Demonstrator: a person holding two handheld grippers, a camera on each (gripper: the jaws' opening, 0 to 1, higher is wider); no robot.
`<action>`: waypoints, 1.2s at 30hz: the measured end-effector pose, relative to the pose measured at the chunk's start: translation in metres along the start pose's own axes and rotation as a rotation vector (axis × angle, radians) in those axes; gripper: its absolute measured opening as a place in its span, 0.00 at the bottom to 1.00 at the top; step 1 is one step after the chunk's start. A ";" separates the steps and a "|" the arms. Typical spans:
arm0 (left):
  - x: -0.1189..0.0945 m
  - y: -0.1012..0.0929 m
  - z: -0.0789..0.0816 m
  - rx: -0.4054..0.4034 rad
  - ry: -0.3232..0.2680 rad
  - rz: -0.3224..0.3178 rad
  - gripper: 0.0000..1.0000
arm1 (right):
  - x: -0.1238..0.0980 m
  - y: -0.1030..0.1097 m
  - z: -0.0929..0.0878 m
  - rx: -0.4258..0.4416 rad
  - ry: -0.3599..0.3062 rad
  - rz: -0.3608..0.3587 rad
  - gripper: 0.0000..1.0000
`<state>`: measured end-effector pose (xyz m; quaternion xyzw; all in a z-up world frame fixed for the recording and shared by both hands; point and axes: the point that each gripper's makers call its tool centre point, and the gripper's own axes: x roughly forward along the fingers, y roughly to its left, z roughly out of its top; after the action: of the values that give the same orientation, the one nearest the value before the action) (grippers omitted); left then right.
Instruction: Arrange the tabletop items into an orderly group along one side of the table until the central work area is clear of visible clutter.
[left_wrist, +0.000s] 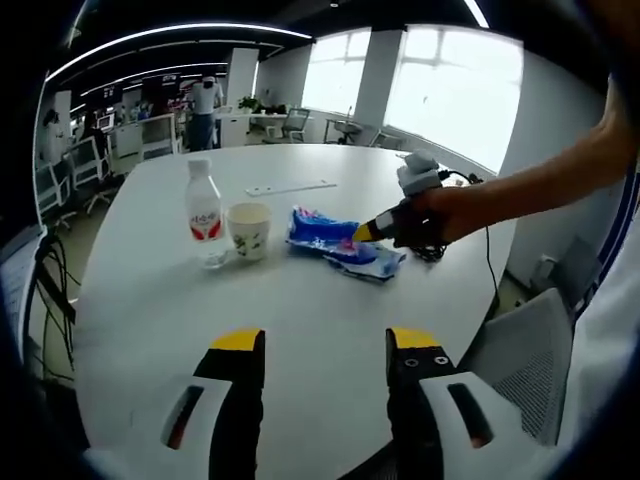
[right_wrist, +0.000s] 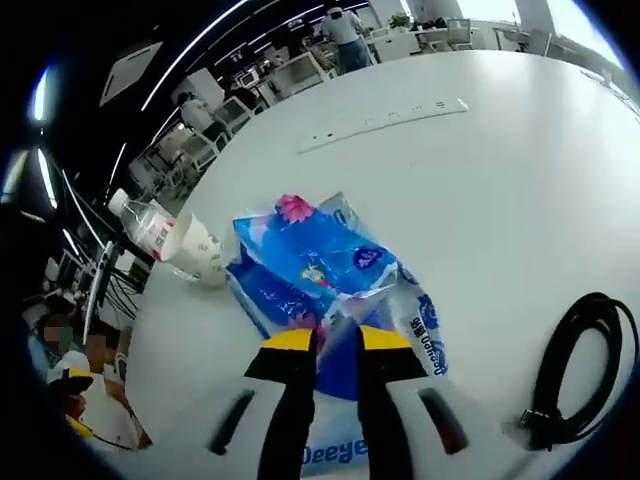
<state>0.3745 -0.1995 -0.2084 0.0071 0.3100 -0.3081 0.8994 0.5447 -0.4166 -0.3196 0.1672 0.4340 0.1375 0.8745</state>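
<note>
Two blue tissue packs lie overlapping near the middle of the white table. In the right gripper view the upper blue pack lies across the lower one, and my right gripper has its jaws nearly together, pinching the wrapper's near edge. The left gripper view shows that right gripper, held by a hand, at the packs' right end. A water bottle and a paper cup stand just left of the packs. My left gripper hovers open over bare table, nearer than all of them.
A flat white strip lies further back on the table. A coiled black cable rests to the right of the packs. A grey office chair stands at the table's right edge. Desks, chairs and people fill the office behind.
</note>
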 end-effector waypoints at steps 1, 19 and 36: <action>-0.001 0.001 -0.001 -0.001 0.002 0.001 0.48 | 0.000 -0.001 0.000 0.007 0.001 -0.005 0.07; 0.002 -0.002 -0.001 0.002 0.005 -0.003 0.47 | -0.011 -0.009 0.006 0.002 -0.023 -0.006 0.00; 0.006 -0.005 0.003 0.009 0.004 -0.012 0.48 | -0.029 -0.018 0.019 -0.012 -0.053 0.008 0.00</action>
<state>0.3767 -0.2074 -0.2085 0.0100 0.3103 -0.3151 0.8969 0.5450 -0.4474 -0.2957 0.1674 0.4093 0.1390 0.8861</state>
